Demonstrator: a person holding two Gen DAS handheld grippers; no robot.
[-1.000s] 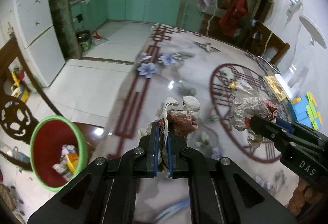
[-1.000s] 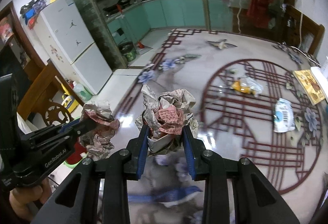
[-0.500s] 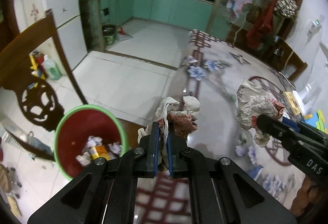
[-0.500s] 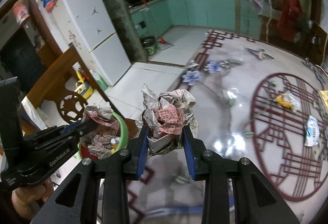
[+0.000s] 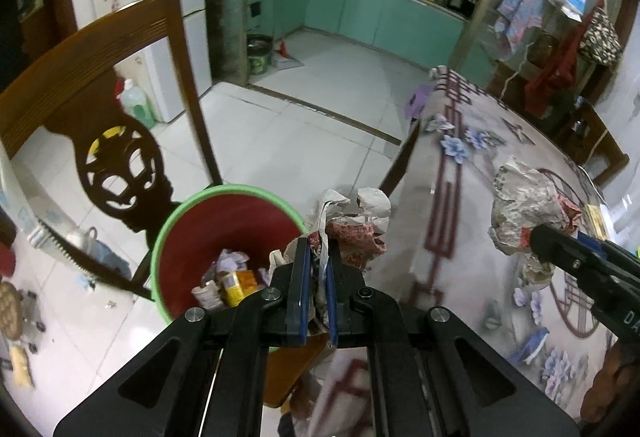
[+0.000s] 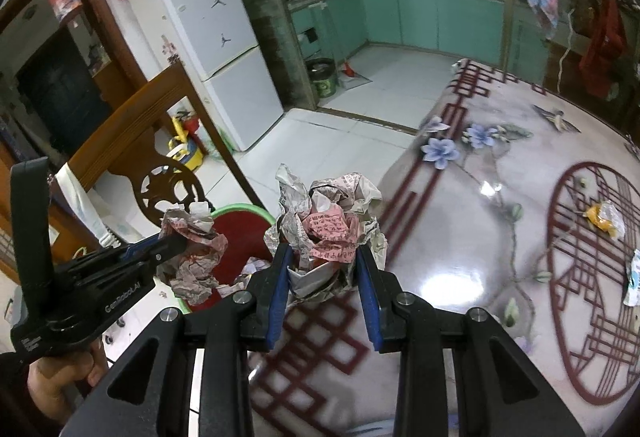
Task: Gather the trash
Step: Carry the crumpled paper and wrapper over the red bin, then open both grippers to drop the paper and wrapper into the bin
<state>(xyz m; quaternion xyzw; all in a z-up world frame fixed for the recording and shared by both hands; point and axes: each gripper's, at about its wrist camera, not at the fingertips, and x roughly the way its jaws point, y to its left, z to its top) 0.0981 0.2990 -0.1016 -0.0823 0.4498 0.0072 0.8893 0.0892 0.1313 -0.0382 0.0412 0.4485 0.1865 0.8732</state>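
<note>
You are carrying both loads to the bin: the left tongs (image 5: 316, 291) are pinching a crumpled paper wad (image 5: 352, 225) right of the green-rimmed bin (image 5: 224, 249) at lower centre, the right tongs (image 6: 324, 277) are clamping a newspaper ball (image 6: 328, 225), so next you need both over the opening before spreading the tongs.

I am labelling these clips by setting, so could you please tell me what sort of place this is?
Most likely a home dining area opening onto a kitchen: a white fridge, teal kitchen cabinets, a carved wooden chair, and a table with a floral cover.
</note>
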